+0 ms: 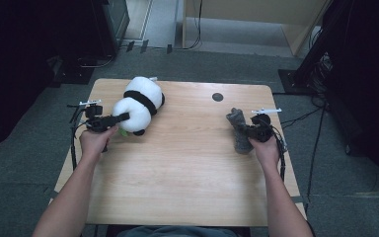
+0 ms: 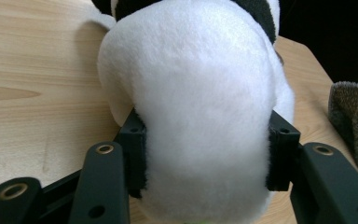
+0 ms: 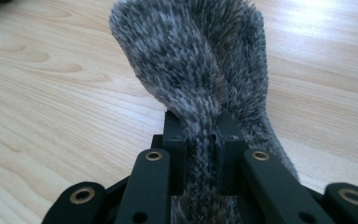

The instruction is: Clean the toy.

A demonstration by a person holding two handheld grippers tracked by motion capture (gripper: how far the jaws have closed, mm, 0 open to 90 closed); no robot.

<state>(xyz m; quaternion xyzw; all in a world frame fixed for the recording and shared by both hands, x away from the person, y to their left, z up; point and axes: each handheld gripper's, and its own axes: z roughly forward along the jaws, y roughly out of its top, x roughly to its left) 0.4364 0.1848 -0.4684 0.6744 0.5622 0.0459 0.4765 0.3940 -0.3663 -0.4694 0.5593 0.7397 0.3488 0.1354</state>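
On the worktop, left gripper squeezes the panda plush. Right gripper pinches the grey fuzzy toy. Both grabbed, nothing lifted yet I'd say.

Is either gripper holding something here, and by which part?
Left gripper clamps the white-and-black plush panda across its white rounded end. Right gripper pinches the grey fuzzy fabric piece at a bunched fold.

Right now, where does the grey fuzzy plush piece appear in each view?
High view: grey fuzzy plush piece at right on the wooden table, pinched by the right gripper.
Left gripper view: at the right edge.
Right gripper view: centre, between the jaws.
Shared landmark: the wooden table.
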